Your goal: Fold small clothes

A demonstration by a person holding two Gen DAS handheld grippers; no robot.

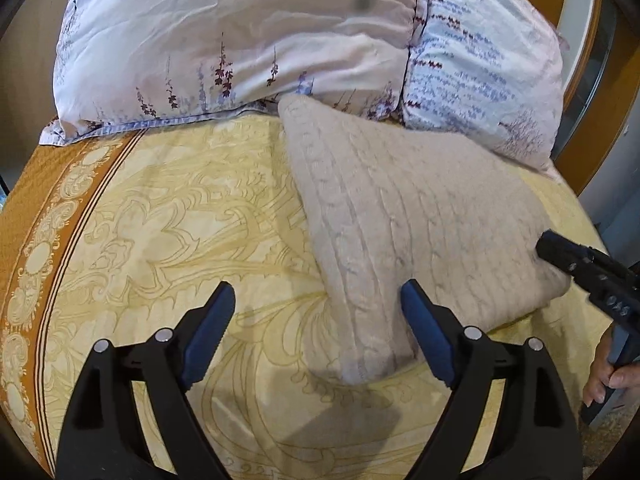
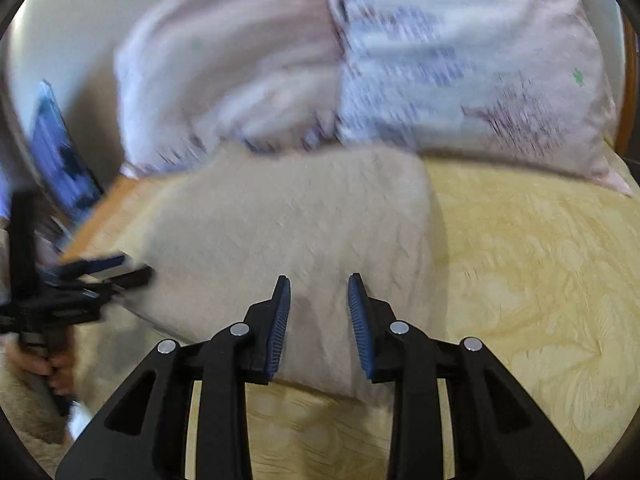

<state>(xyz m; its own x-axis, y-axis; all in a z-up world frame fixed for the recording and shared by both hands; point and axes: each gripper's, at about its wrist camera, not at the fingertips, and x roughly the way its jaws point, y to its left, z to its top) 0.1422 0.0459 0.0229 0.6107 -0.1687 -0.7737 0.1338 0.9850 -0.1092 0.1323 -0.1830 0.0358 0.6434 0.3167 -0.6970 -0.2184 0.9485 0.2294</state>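
A beige cable-knit garment [image 1: 404, 216] lies folded on the yellow bedspread; it also shows in the right wrist view [image 2: 288, 224]. My left gripper [image 1: 318, 300] is open and empty, just above the garment's near left corner. My right gripper [image 2: 319, 292] is open and empty, hovering over the garment's near edge; in the left wrist view it [image 1: 560, 256] enters from the right beside the garment. The left gripper [image 2: 120, 272] shows at the left of the right wrist view. That view is blurred.
Two floral pillows [image 1: 240, 40] [image 1: 480, 64] lean at the head of the bed, touching the garment's far edge. The bedspread [image 1: 160, 220] has an orange patterned border [image 1: 44, 240] at the left. A wooden headboard [image 1: 576, 80] curves at the right.
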